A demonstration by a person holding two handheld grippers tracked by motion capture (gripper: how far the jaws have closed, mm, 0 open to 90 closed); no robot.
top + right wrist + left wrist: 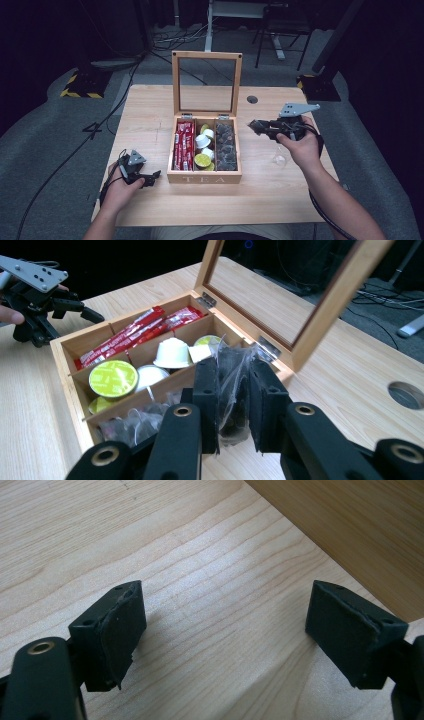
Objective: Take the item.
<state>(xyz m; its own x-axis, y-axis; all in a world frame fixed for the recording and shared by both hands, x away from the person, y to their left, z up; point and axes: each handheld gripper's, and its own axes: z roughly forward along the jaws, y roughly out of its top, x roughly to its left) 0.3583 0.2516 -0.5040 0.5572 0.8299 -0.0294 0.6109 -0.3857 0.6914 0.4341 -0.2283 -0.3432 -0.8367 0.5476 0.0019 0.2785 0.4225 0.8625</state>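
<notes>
Jaws of the left gripper stand apart over the pale wooden tabletop, just beside the open wooden tea box. Right of the box, the right gripper is clamped on a crinkled clear plastic sachet with dark contents, raised above the box's right compartment.

Clear packet in right gripper
</notes>
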